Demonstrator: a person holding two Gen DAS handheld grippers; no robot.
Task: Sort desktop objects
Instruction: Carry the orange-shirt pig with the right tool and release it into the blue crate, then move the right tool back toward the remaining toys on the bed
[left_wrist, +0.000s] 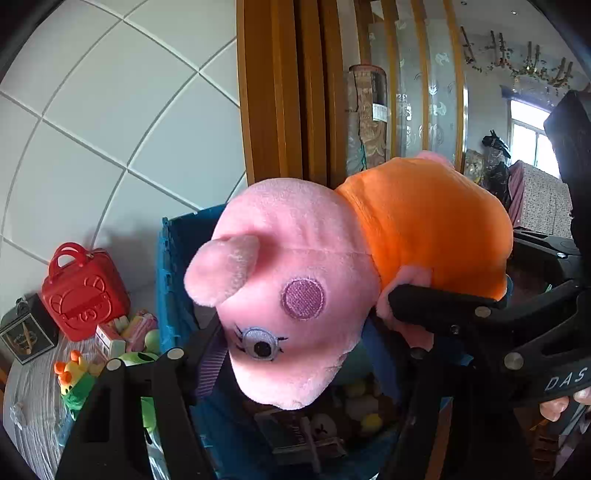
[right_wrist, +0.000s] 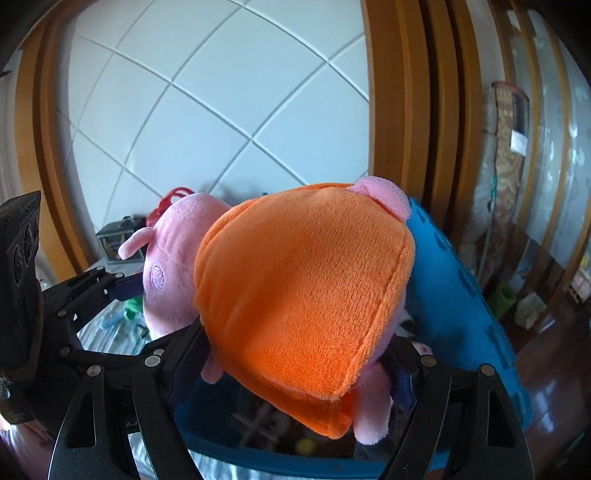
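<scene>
Inspecting: pink pig plush toy (left_wrist: 295, 295) in an orange dress, carried above the blue storage bin (left_wrist: 173, 258).
Hold: both tools share the load; the toy looks too bulky for one.
Left tool (left_wrist: 295, 354): clamped on the pig's head, which fills the gap between its fingers.
Right tool (right_wrist: 295, 354): clamped on the dressed body, near the legs.
Reason for position: judged a transfer into the bin, since the toy hangs directly over the bin's open mouth, head lowest.
Bin contents: small balls and a dark box below the toy; identities unclear.
Left of the bin: red toy case (left_wrist: 83, 291), dark square box (left_wrist: 26, 332), orange-and-green duck toy (left_wrist: 74, 376) and small packets on the striped worktop (left_wrist: 29, 402).
Hidden: fingertip contact on both tools lies behind plush; the pig's snout is turned down and away.
Cut off: the bin's base and far wall; the worktop's edges.
Person: only fingertips (left_wrist: 554, 408) show, right of the bin.
</scene>
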